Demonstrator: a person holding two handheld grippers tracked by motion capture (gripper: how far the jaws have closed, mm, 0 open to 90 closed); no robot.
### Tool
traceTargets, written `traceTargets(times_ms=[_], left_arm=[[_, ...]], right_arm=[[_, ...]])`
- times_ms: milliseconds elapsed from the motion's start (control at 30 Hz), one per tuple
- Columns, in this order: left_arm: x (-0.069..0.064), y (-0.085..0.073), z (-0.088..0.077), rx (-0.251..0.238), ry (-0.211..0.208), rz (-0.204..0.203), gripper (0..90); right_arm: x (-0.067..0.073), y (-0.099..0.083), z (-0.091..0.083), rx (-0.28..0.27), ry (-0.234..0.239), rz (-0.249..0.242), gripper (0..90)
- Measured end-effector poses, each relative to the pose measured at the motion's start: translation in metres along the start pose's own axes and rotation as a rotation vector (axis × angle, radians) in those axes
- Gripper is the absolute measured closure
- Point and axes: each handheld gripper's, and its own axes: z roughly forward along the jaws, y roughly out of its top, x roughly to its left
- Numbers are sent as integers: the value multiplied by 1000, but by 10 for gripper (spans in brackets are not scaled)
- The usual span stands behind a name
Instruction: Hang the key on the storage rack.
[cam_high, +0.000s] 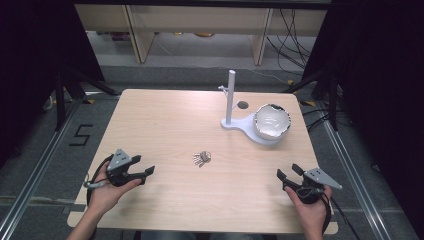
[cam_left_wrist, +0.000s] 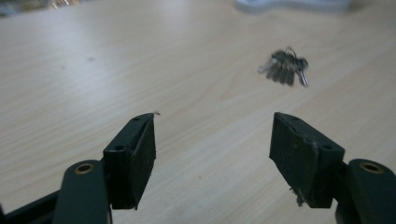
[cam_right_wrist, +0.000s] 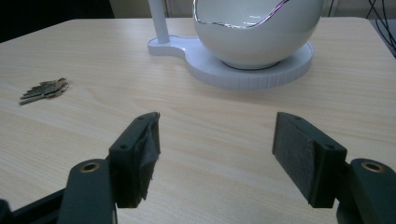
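A bunch of keys (cam_high: 201, 158) lies flat near the middle of the wooden table (cam_high: 165, 120). A white stand (cam_high: 230, 100) with an upright post and a small hook shares its base with a white bowl (cam_high: 272, 121) at the back right. My left gripper (cam_high: 144, 170) rests at the front left, held by a hand, open and empty, its jaws toward the keys (cam_left_wrist: 285, 66). My right gripper (cam_high: 288, 171) sits at the front right, open and empty, facing the bowl (cam_right_wrist: 257, 32) with the keys (cam_right_wrist: 44, 89) off to its left.
A small dark round mark (cam_high: 243, 105) lies on the table behind the stand. Dark curtains and black frame legs flank the table. Wooden furniture and loose cables (cam_high: 295, 45) stand on the floor behind it. A "5" (cam_high: 80, 135) is marked on the floor at the left.
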Motion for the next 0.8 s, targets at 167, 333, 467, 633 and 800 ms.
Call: traceTargets(times_ms=[167,333,467,633,800], left_arm=[[-8,30,17,171,-60,75,309],[-18,52,38,243,-113,140,307],[-25,68,58,314,-147,205,308],[-36,87,94,426,-177,251,305],[-46,104,117,500,-230,251,294]], right_arm=[[-2,1,1,5,9,-29,333],[-3,1,2,3,9,-41,335],[0,1,1,27,0,-41,334],[0,2,2,34,7,-41,336],[-1,2,3,39,28,-32,336]])
